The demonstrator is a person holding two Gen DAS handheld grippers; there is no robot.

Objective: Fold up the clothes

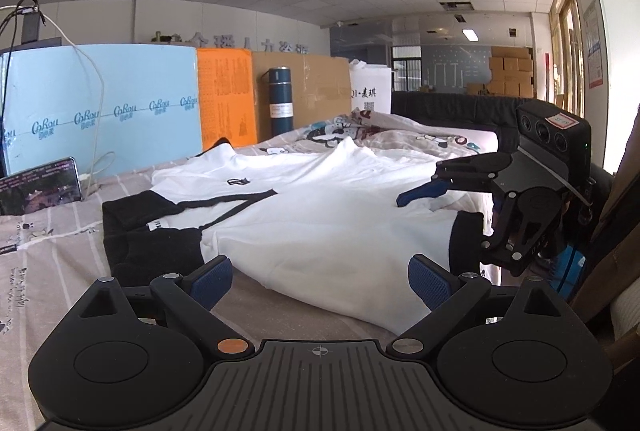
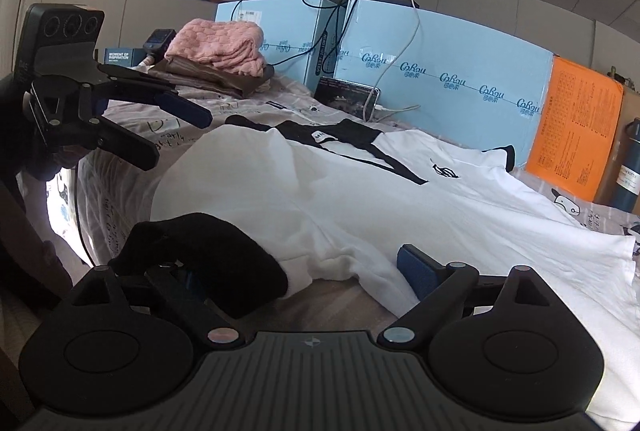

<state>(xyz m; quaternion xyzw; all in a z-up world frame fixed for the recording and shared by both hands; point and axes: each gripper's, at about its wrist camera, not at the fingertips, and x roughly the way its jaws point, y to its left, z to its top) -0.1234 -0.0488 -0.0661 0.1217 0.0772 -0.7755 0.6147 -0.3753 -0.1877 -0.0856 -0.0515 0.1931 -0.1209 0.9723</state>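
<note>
Shirt beside pink towel, towel hidden from left wrist.

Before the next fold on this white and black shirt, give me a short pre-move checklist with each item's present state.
1. Left gripper open, nothing between its pads: ok.
2. Right gripper open wide: ok. Its left finger is hidden behind the black cuff, so whether cloth is caught there: cannot tell.
3. White shirt on the bed: ok.
4. Shirt lying flat: not ok, ridges and wrinkles run across the body.
5. Phone and cable clear of the shirt: ok, they sit beside it, apart.
6. Black sleeve spread out: not ok, it lies bunched.
</note>
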